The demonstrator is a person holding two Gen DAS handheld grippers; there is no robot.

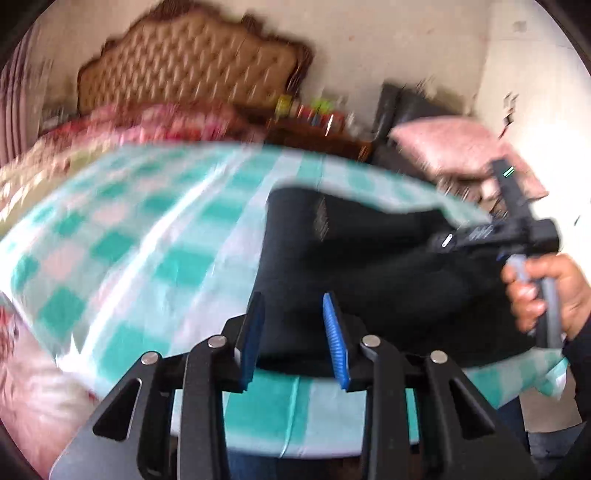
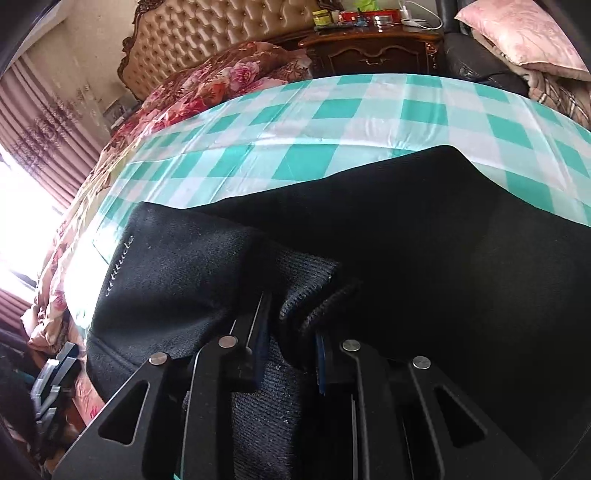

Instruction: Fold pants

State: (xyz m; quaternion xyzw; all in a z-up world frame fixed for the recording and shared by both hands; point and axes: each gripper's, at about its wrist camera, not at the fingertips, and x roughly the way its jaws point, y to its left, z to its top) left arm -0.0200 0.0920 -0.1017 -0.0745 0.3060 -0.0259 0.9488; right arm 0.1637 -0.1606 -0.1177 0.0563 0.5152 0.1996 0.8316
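Note:
The black pants (image 1: 369,266) lie on a teal and white checked sheet (image 1: 147,229), folded into a block. My left gripper (image 1: 295,314) is open and empty, its blue pads just above the near edge of the pants. The left wrist view is motion-blurred. The right gripper's body (image 1: 509,221) shows there at the right edge of the pants, held by a hand. In the right wrist view the pants (image 2: 406,229) fill the foreground. My right gripper (image 2: 291,332) is shut on the ribbed cuff (image 2: 306,277) of the pants.
A tufted tan headboard (image 2: 207,40) and floral bedding (image 2: 207,81) are at the back. A dark wood nightstand (image 2: 373,48) holds several small items. A pink pillow (image 2: 524,33) sits at the right. Curtains and a bright window (image 2: 26,206) are at the left.

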